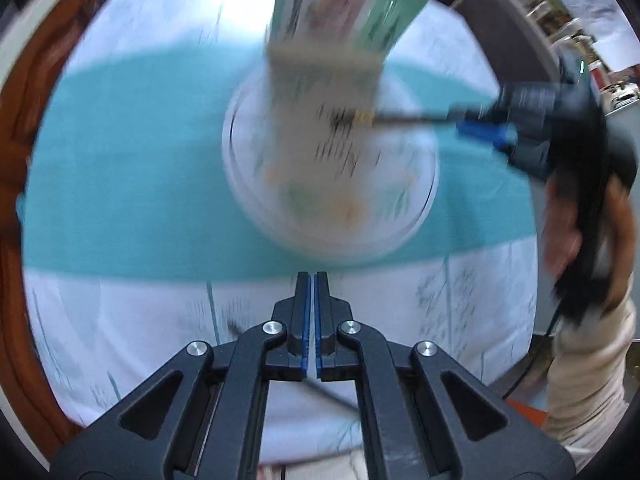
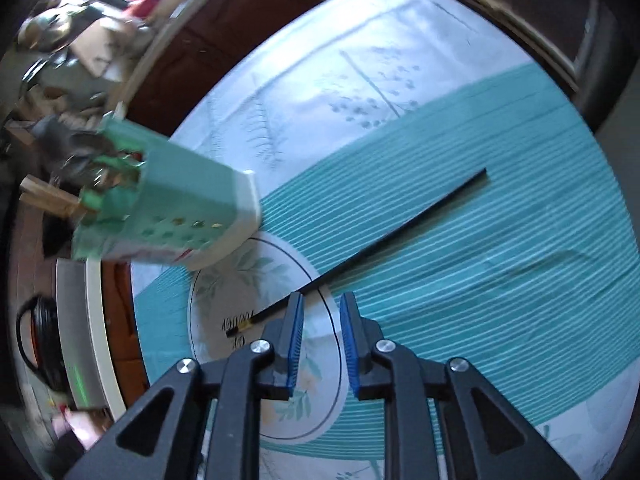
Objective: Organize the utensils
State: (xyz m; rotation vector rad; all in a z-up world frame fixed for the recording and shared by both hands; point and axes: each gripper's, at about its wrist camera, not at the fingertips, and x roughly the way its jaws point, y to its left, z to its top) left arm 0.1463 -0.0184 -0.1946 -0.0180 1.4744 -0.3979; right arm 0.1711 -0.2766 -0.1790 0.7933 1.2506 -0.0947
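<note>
Working over a round worktop (image 2: 320,60) dressed in pale floral cloth, with a teal striped mat (image 2: 480,280) laid across its middle. Centred on that mat, a leaf-patterned plate (image 2: 224,280); just beyond its far edge, standing upright, a green-and-white utensil holder (image 2: 188,208), already stuffed with handles and likely meant as the collecting point. Stretched diagonally across plate and mat, a single black chopstick (image 2: 400,232), gold-banded tip over the plate, far end out on the stripes. Hovering low above it, the right gripper (image 2: 322,300), fingers released and spread, left one just touching the stick, apparently straddling it for a pinch near the tip end. Unclear from either view: resting flat or raised a little. Held back at the near side of the plate, the left gripper (image 1: 312,280), fingers clenched to a sliver with nothing seen between the pads, probably kept clear to leave room. Beneath it, a thin dark streak, too blurred to name. Judged next: closing on the chopstick, lifting, dropping it upright into the holder.
</note>
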